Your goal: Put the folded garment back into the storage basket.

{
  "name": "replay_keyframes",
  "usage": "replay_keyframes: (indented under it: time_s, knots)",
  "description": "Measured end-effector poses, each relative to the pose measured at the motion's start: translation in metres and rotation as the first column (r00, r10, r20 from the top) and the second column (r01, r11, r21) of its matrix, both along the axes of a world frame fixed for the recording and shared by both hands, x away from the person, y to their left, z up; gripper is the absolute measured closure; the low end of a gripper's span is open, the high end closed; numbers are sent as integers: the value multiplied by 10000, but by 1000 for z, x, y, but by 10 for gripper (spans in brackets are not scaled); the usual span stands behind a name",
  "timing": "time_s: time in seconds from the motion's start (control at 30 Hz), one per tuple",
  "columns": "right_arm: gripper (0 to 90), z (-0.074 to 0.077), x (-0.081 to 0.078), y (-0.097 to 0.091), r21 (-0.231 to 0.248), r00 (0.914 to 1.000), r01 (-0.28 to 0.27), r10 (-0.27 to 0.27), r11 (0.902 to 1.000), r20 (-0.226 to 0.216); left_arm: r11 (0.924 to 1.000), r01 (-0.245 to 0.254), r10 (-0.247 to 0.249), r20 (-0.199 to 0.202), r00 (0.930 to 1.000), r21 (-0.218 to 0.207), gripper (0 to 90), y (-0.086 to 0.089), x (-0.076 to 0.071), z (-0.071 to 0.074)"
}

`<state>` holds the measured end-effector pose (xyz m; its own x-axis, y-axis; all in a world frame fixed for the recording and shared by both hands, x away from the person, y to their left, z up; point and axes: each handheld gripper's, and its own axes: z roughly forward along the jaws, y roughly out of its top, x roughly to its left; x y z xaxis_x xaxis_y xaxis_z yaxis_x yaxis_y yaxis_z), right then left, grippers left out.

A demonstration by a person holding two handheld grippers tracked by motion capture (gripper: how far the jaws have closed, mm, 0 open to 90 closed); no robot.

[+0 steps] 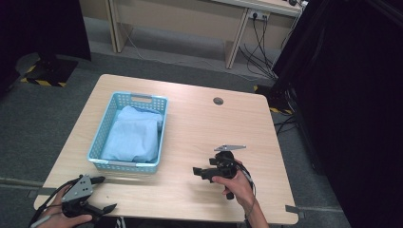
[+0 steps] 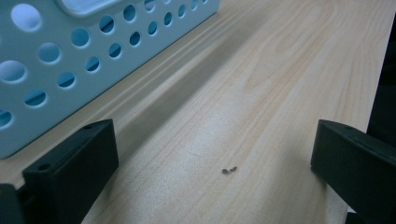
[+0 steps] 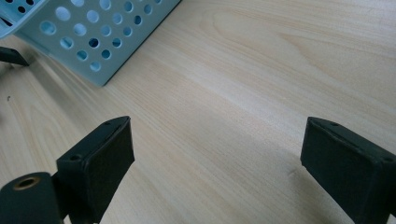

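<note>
**A:** Where is the basket?

**B:** The basket (image 1: 102, 137), light blue plastic with round holes in its walls, stands on the left half of the table (image 1: 199, 128). A folded pale blue cloth (image 1: 133, 135) lies inside it and covers most of its floor. One handle slot sits in the far short wall, another in the near short wall.

**A:** Where are your two claws, taken from the basket?

**B:** My left gripper (image 1: 103, 194) rests at the table's near edge, just in front of the basket's near left corner. Its jaws stand wide apart with bare wood between them. In the left gripper view the basket's holed wall (image 2: 70, 65) runs just beyond one jaw, apart from it, and a small dark speck (image 2: 229, 170) lies on the wood between the jaws. My right gripper (image 1: 196, 171) is held to the right of the basket, near its near right corner but clear of it, and points toward it. Its jaws are also wide open and hold nothing.

**A:** What does the right gripper view add?

**B:** The basket's corner (image 3: 100, 70) lies ahead of the jaws, with open wood in between.

**A:** And farther out from the basket?

**B:** A round grey cap (image 1: 218, 100) is set in the table beyond the basket, to its right.
</note>
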<state>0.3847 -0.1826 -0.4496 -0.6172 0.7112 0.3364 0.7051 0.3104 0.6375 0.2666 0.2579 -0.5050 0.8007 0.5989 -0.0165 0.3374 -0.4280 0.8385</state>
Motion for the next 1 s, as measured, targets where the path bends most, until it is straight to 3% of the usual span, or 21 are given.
replay_keyframes:
  time_s: [1.0]
  knots:
    - [100,-6,-23,-21,-167,9999,154,-153,9997,66,10000,2,-2,5,10000,12,1,0,0,0]
